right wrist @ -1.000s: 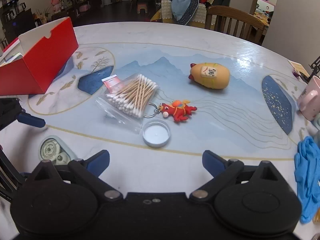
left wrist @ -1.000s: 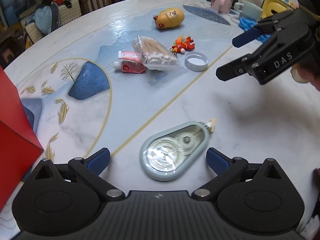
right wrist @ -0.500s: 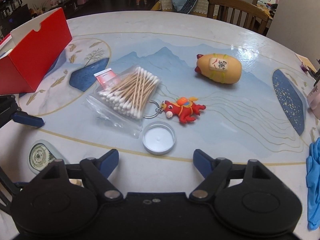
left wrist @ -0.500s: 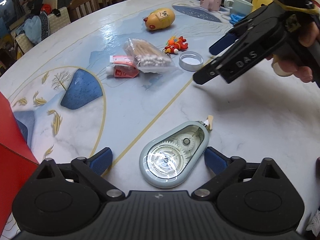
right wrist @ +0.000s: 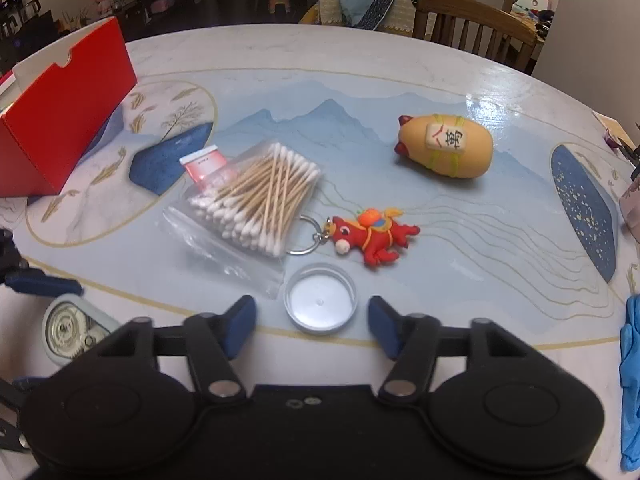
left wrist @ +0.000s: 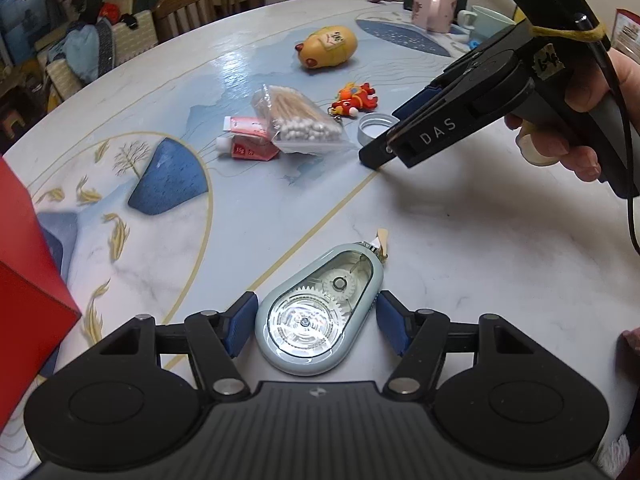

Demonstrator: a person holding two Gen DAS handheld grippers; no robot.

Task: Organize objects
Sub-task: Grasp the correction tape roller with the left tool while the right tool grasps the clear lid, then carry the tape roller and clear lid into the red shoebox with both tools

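Note:
A pale blue correction tape dispenser lies flat on the table between the blue pads of my left gripper. Its jaws are closing, and the pads stand right at the dispenser's sides without clearly pressing. A white round cap lies open side up between the pads of my right gripper. Those jaws are closing too, with a small gap on each side of the cap. In the left wrist view a hand holds the right gripper, tipped down over the cap.
A red open box stands at the table's left. A bag of cotton swabs lies over a pink tube, beside a red horse keychain and a yellow toy. A blue glove lies at the right; mugs stand far off.
Both pairs of jaws have narrowed from wide open. The right gripper has come forward and down, so the cap now sits between its pads. The left gripper has stayed over the dispenser.

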